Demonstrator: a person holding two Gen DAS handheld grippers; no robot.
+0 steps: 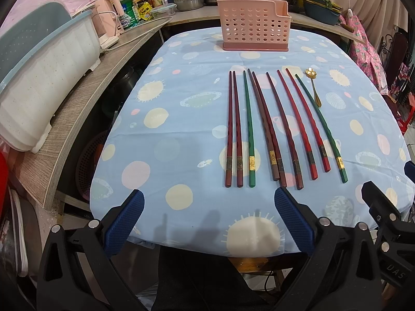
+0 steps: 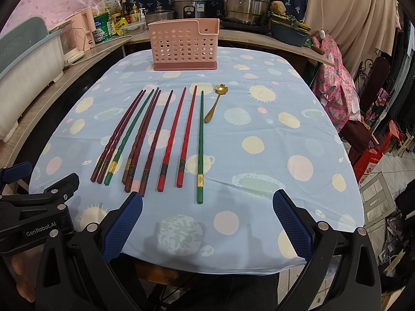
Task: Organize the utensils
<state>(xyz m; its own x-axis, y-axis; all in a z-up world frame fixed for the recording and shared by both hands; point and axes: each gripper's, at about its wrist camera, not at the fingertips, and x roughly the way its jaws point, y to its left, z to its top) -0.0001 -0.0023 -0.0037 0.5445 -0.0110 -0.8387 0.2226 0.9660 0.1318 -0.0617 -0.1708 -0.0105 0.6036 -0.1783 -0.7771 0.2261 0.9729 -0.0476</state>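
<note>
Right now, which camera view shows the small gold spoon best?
The right wrist view shows the gold spoon best: it lies apart from the nearest green chopstick, so flower-shaped bowl and handle are both clear. In the left wrist view the spoon looks smaller and a green chopstick crosses in front of its handle.

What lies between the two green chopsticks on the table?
In the right wrist view, six chopsticks lie between the left green chopstick and the right green chopstick: four dark, two red.

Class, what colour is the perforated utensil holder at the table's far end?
Pink holder; clearest in the right wrist view.
</note>
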